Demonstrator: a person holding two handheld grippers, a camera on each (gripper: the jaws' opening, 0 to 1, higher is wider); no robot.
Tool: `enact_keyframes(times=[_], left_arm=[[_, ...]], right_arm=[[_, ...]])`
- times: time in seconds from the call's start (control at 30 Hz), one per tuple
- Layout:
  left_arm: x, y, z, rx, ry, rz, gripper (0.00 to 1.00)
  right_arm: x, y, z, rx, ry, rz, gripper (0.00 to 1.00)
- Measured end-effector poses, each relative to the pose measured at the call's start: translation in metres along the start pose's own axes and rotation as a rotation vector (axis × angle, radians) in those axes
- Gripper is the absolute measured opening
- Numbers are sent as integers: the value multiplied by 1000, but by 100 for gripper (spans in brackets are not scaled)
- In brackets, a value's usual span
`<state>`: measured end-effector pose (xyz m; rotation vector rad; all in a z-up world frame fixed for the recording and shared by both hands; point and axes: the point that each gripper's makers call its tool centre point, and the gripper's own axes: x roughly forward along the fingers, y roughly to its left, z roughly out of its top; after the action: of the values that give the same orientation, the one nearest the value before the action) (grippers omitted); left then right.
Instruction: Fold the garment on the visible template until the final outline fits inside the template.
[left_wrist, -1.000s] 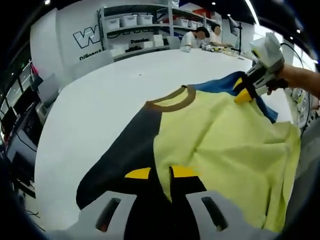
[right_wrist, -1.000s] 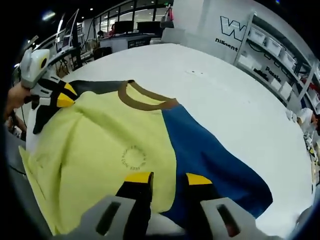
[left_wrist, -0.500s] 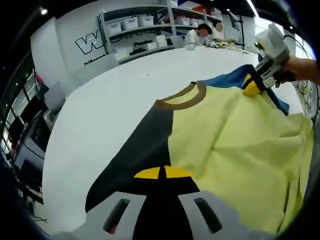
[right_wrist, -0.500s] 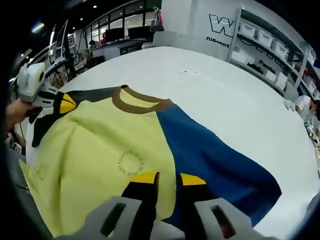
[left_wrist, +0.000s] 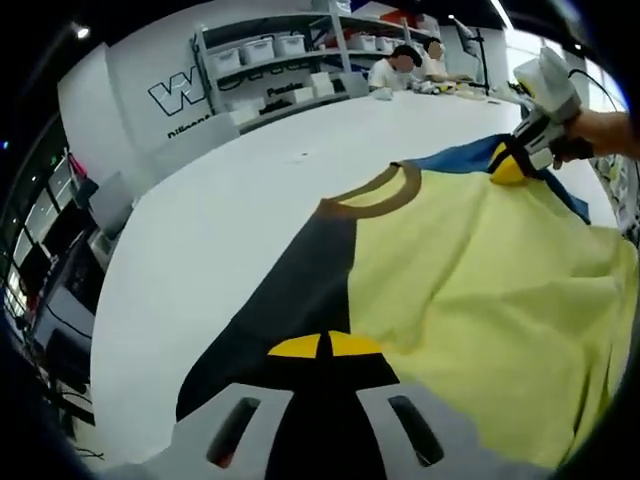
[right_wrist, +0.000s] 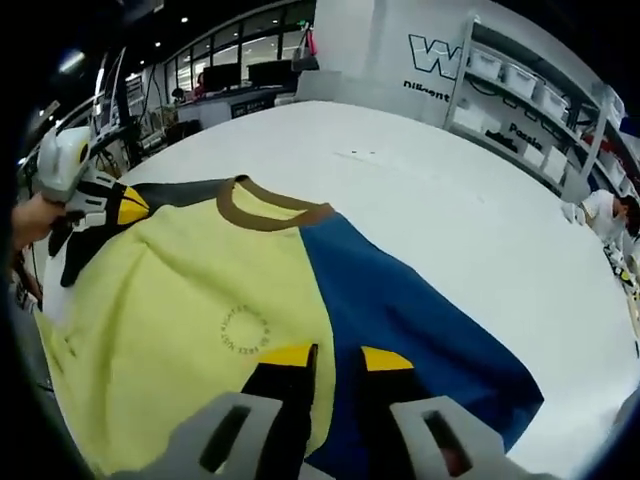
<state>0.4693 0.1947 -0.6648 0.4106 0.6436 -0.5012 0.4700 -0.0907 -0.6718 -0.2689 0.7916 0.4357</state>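
Two tools grip the garment (right_wrist: 210, 290) at once, one at each sleeve, so we judge the step in hand to be the start of a fold: both sides are taken up and nothing is yet folded over. The garment lies spread on the white worktop (left_wrist: 220, 210), yellow body in the middle, brown collar (right_wrist: 262, 208) on the side away from us. Our left tool (left_wrist: 324, 346) has its yellow tips pressed together on the dark sleeve (left_wrist: 290, 300), left of the collar. Our right tool (right_wrist: 326, 354) stands at the seam where the yellow meets the blue sleeve (right_wrist: 420, 320), right of the collar; its tips sit close, with a thin gap, apparently pinching cloth there. We cannot make out the template from here. Next, we judge, both sleeves need carrying inward over the yellow body, level with each other, so the outline narrows evenly.
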Motion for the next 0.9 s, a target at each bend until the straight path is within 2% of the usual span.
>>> enact_keyframes(times=[0.4,0.47,0.57,0.8,0.83,0.87,0.9], left_arm=[[15,16,7,50,27,-6,0],[16,19,8,50,29,-1,0],[18,20,9,51,30,5,0],[20,21,10,50,24,8,0],[18,19,11,31,6,-12,0],[11,16,14,-8,-34,-38,0],[7,16,15,-16,-51,-39,1]], right_arm=[[15,-11,14,-1,-4,-3,11],[16,-15,16,-4,-14,-10,14],[17,-22,16,55,-22,-10,17],[16,-20,16,48,-26,-13,20],[12,-19,16,41,-39,-12,20],[1,-20,20,53,-84,-23,21],[-2,-20,20,58,-91,-25,23]])
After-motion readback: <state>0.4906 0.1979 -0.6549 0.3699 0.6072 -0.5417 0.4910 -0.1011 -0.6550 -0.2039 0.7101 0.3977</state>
